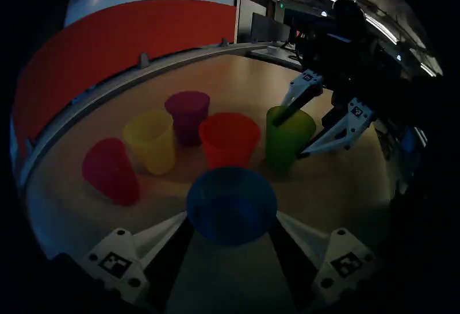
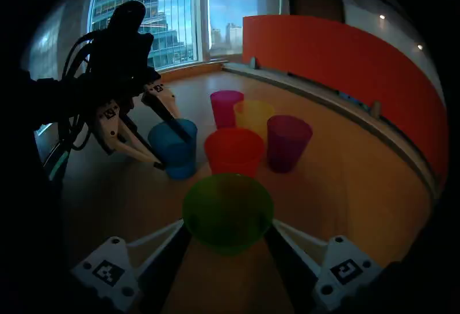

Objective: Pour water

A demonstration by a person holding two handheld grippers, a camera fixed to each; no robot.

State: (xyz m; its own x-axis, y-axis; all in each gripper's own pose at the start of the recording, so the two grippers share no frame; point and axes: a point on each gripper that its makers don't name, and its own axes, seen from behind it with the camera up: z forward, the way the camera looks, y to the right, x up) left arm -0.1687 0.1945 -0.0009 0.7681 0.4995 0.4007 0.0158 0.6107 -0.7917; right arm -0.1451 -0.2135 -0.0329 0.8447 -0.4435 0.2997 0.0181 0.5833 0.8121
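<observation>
We can read no words, numbers or brand names anywhere. The only printed marks are black-and-white coded squares [image 1: 118,263] on the fingers of the left tongs [image 1: 232,217] and the right tongs [image 2: 227,223], showing patterns rather than letters.

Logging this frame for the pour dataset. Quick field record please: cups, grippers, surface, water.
surface: wooden table
cups: six, all upright, clustered together
colours: blue cup, green cup, orange cup, purple cup, yellow cup, pink cup
left gripper: fingers flank the blue cup; firm grip unclear
right gripper: fingers flank the green cup; firm grip unclear
cups lifted: no, both look set on the table
water: too dark to tell
</observation>
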